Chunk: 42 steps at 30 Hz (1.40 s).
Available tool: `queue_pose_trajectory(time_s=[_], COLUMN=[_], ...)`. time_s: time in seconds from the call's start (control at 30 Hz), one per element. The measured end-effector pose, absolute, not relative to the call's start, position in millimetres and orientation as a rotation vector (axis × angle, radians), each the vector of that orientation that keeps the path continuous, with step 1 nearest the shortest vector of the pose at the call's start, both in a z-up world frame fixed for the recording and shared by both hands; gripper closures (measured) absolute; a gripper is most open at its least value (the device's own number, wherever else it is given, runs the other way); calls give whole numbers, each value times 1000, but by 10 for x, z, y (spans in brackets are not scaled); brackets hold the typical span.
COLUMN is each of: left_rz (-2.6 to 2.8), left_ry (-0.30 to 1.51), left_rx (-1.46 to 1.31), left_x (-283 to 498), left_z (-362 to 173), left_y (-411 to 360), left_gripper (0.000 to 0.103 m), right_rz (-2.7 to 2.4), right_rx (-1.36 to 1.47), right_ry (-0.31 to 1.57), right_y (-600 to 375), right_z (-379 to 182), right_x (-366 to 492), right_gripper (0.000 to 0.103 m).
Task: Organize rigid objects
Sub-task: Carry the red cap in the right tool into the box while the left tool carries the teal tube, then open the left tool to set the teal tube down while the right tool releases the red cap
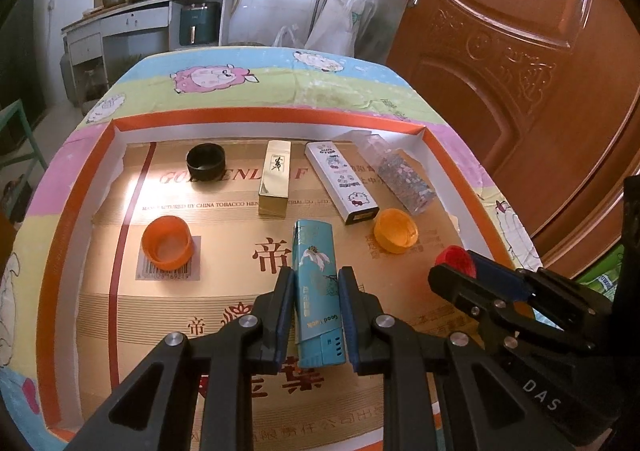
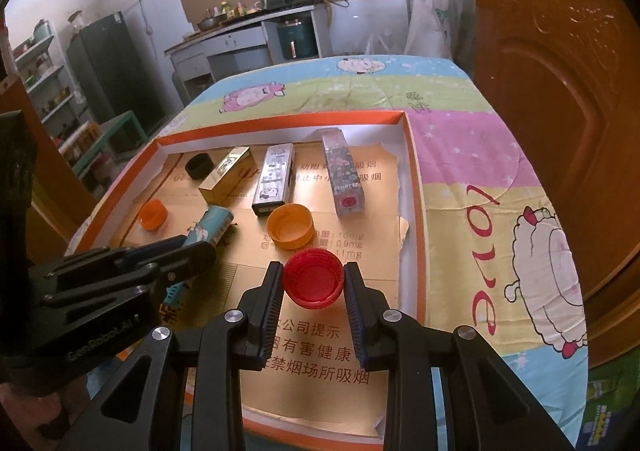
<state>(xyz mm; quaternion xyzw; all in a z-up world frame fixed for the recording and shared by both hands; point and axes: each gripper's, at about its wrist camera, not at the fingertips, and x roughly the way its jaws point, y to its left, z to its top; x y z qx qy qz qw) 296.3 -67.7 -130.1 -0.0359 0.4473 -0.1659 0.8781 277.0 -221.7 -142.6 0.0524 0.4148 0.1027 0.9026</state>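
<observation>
A teal lighter [image 1: 316,291] lies lengthwise between the pads of my left gripper [image 1: 316,271], which is shut on its sides over the gold cardboard liner. The right wrist view shows that same left gripper [image 2: 196,243] with the lighter [image 2: 212,225] poking out past it. My right gripper [image 2: 313,267] is shut on a red bottle cap [image 2: 314,279], open side up, near the tray's right wall. In the left wrist view the red cap [image 1: 456,257] peeks out of the right gripper [image 1: 454,265].
Everything sits in a shallow orange-rimmed tray [image 1: 276,117]. A black cap [image 1: 205,161], gold box [image 1: 275,179], white cartoon box [image 1: 340,181] and clear patterned box [image 1: 400,175] line the far side. Two orange caps [image 1: 167,247] [image 1: 395,231] lie mid-tray. A wooden door [image 1: 520,51] stands at the right.
</observation>
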Motion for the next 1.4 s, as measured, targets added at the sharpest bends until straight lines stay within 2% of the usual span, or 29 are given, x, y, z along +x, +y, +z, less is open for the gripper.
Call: queue_pose_trajectory(time_s=[0.4, 0.63, 0.7, 0.8, 1.4], left_rz=[-367, -363, -365, -372, -355], left_ry=[931, 929, 926, 913, 814], left_rx=[-97, -112, -108, -113, -163], left_x=[2982, 2964, 2935, 2880, 2338], left_z=[-1329, -1301, -1276, -1218, -795], left_y=[-645, -621, -623, -614, -276], left_gripper=[80, 73, 73, 73, 73], right_rz=[198, 196, 193, 197, 182], right_rx=[53, 47, 40, 35, 96], right_ry=[857, 850, 849, 847, 775], right_y=[-2140, -2143, -2141, -2130, -2174], right_z=[-1462, -1473, -1474, -1471, -1084], right_x=[2782, 2778, 2777, 2770, 2229], right_gripper=[72, 71, 63, 57, 57])
